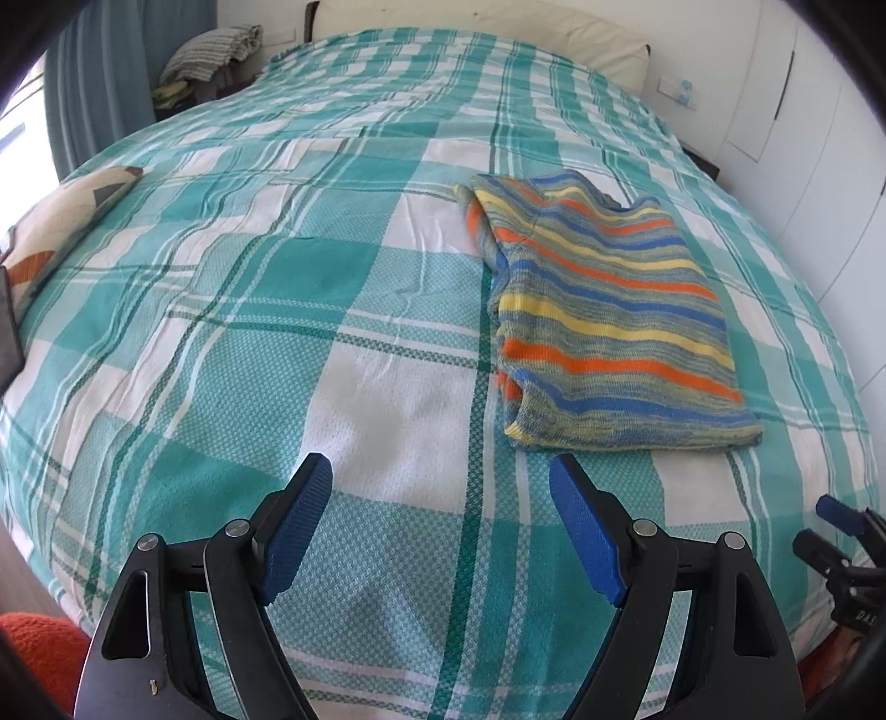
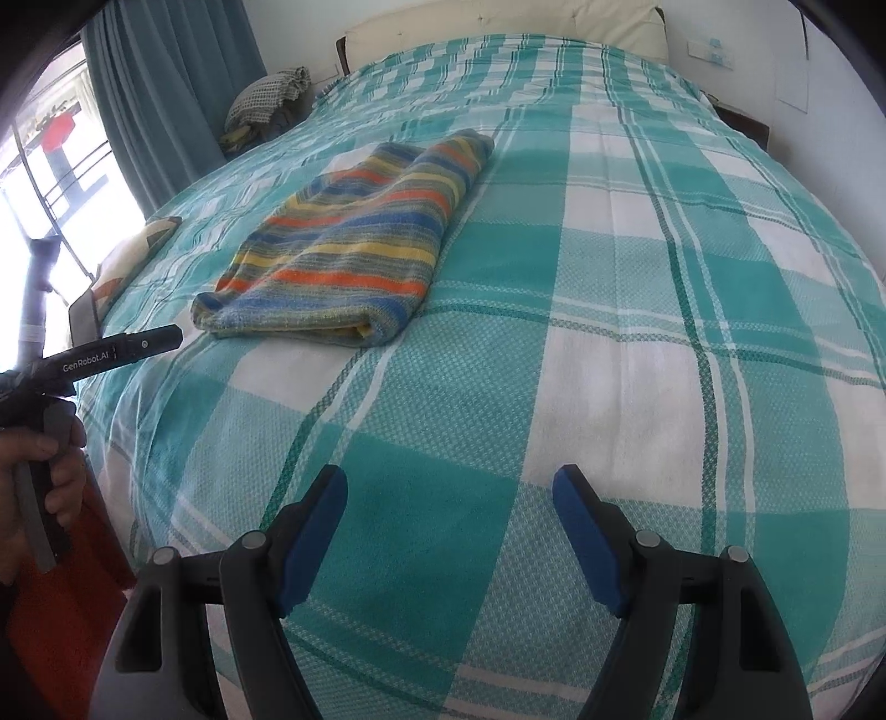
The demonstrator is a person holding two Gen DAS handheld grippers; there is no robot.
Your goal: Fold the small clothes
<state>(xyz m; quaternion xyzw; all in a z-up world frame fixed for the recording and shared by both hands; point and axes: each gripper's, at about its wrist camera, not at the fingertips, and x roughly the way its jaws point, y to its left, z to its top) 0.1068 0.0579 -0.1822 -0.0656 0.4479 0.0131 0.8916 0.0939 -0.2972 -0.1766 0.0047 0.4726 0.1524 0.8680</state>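
Closest in the left wrist view, the left gripper [image 1: 441, 471] hangs above the near edge of the bed cover [image 1: 277, 310], its blue fingers [image 1: 302, 520] spread wide and holding nothing. Just beyond its right finger lies the striped garment [image 1: 603, 315], folded flat on the checked teal and white cloth. Past the garment, at the head of the bed, sits a cream pillow [image 1: 498, 33].

In the right wrist view, the right gripper [image 2: 449, 487] likewise gapes, empty, over the bed cover [image 2: 637, 277]. The striped garment [image 2: 354, 243] rests well ahead of it and to its left. Nearer than the garment, at the left edge, a hand [image 2: 39, 476] grips the other tool's handle.
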